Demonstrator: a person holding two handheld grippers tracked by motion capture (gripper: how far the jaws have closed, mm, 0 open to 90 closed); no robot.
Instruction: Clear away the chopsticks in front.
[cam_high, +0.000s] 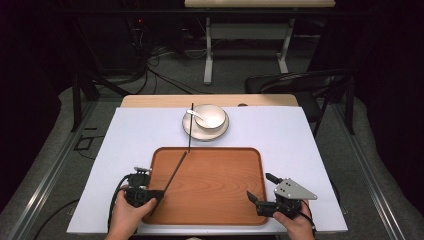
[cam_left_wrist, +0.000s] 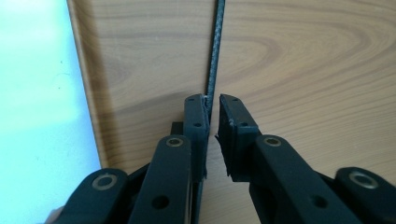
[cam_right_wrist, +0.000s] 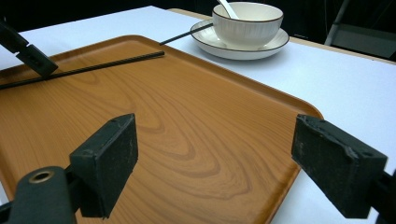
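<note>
Left gripper (cam_high: 159, 192) pinching a black chopstick (cam_high: 175, 172) over the wooden tray (cam_high: 240, 160); right gripper (cam_high: 260, 187) hanging wide apart at the tray's near right corner.

A white-covered worktop (cam_high: 300, 150) is carrying the tray in a dim room, a folding chair (cam_high: 300, 82) standing beyond. The high view is showing a second chopstick (cam_high: 191, 127) lying across the saucer (cam_high: 190, 131) beyond the tray; the left gripper view is showing the jaws closed on the stick's end; the right gripper view is revealing the bowl (cam_right_wrist: 247, 21) and spoon (cam_right_wrist: 228, 7).

White-covered wooden worktop (cam_high: 280, 135) carries a rectangular brown wooden tray (cam_high: 220, 200), a round white saucer (cam_high: 189, 129), one thin black chopstick (cam_high: 190, 127).
</note>
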